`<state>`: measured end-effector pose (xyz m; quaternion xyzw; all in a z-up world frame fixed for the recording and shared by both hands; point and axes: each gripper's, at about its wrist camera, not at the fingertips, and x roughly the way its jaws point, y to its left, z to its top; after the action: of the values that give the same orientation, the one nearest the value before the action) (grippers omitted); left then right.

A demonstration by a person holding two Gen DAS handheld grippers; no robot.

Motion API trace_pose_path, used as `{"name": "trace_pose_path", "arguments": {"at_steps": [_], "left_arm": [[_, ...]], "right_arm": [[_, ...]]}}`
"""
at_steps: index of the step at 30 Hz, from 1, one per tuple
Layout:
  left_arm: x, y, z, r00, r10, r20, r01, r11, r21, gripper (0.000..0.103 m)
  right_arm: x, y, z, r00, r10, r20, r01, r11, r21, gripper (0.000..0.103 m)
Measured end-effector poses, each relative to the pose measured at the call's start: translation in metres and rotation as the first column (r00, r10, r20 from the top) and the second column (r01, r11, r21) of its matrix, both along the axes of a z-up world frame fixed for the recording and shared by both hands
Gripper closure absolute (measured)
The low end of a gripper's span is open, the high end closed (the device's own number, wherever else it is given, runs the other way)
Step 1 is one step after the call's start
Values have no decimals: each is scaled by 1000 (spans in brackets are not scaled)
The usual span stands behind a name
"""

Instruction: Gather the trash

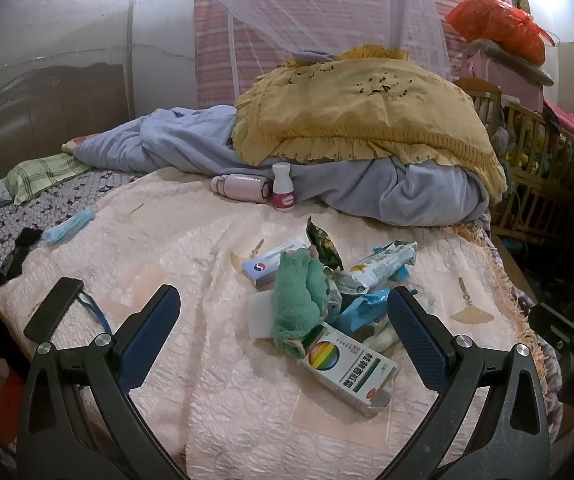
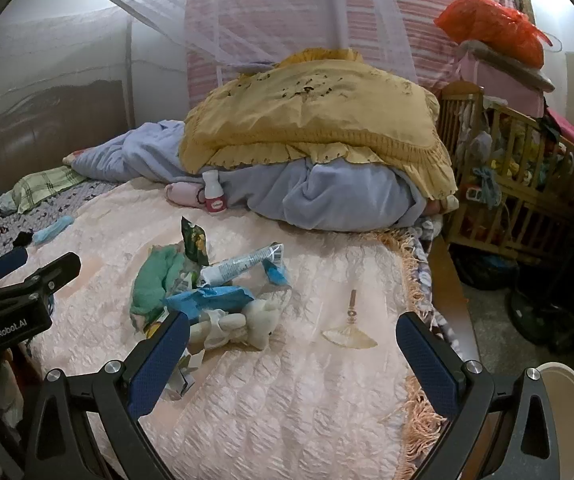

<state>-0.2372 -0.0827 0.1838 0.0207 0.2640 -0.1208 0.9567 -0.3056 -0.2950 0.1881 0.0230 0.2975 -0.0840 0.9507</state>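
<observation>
Right now both tools are open wide and hold nothing. The left gripper (image 1: 283,328) hangs low over a pink bedspread (image 1: 167,248), and the pile of trash sits between its two blue fingers (image 1: 151,332), up toward 12 o'clock. In the pile, a green cloth (image 1: 297,300) lies on top of a white box with a rainbow circle (image 1: 347,368). Behind the cloth, at 12 o'clock from it, is a blue and white box (image 1: 273,266), and a dark green snack bag (image 1: 325,248) sticks up just beside it. At 3 o'clock from the cloth lies a crumpled white wrapper (image 1: 379,268), with a torn blue wrapper (image 1: 361,308) below it. The right gripper (image 2: 293,356) hangs over the same bed, and from there the pile is at 10 o'clock, close to its left finger. A bundle of white tissue (image 2: 243,324) lies at the near edge of the pile. Far back on the bed, a small white bottle (image 1: 283,192) stands up, touching a pink bottle (image 1: 241,187) that lies on its side. Behind them is a blue blanket (image 1: 367,188) with a yellow pillow (image 1: 359,112) on top. A blue face mask (image 1: 69,227) lies well apart at 9 o'clock.
</observation>
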Motion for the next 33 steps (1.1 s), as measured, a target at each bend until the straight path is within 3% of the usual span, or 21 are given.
{"name": "trace_pose_path", "arguments": {"at_steps": [12,18,25,33], "left_arm": [[6,-1,-11,999,8,-37,-7,1000,23,0],[10,13,-21,996,-11,-92,16,999,50,0],[18,17,-42,984,-31,-177,45,996,71,0],[35,-3,-62,953,-68,-296,80,996,26,0]], "right_arm": [[5,-8,-12,999,36,-37,-35,999,21,1],[15,-27,-24,995,57,-80,-54,998,39,11],[48,-40,-54,972,169,-166,-147,979,139,24],[113,-34,-85,924,302,-237,-257,945,200,24]]}}
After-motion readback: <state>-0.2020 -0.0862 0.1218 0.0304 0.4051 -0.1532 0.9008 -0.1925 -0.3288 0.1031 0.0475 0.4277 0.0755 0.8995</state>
